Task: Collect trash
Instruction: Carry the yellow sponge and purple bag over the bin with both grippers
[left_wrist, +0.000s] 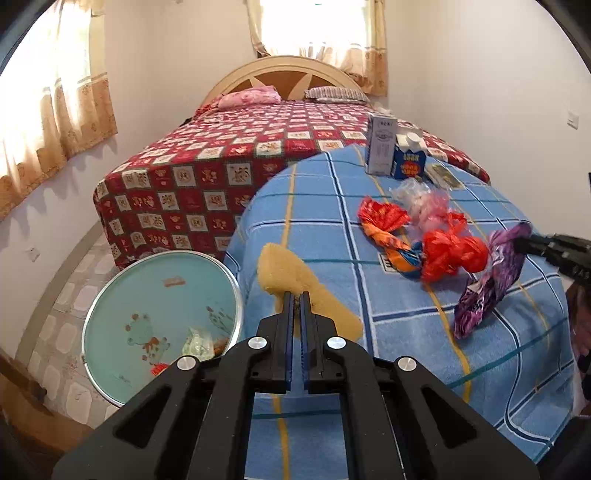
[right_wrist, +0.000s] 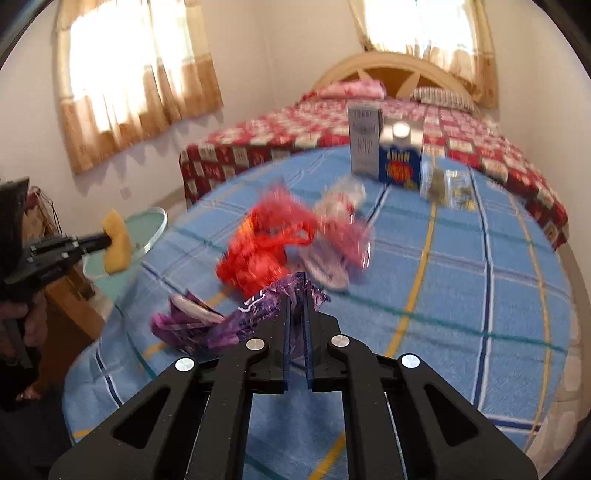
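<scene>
My left gripper is shut on a yellow foam piece, held over the left edge of the table with the blue checked cloth. The right wrist view shows that left gripper and the foam piece in front of a pale blue basin. My right gripper is shut on a crumpled purple wrapper, lifted slightly off the cloth. Seen from the left, the right gripper pinches the purple wrapper by its top. A red plastic bag, an orange wrapper and a clear pinkish bag lie beside it.
The basin's metal rim stands on the tiled floor left of the table, with scraps inside. A grey box, a blue carton and a small packet stand at the table's far edge. A bed with a red patterned cover lies behind.
</scene>
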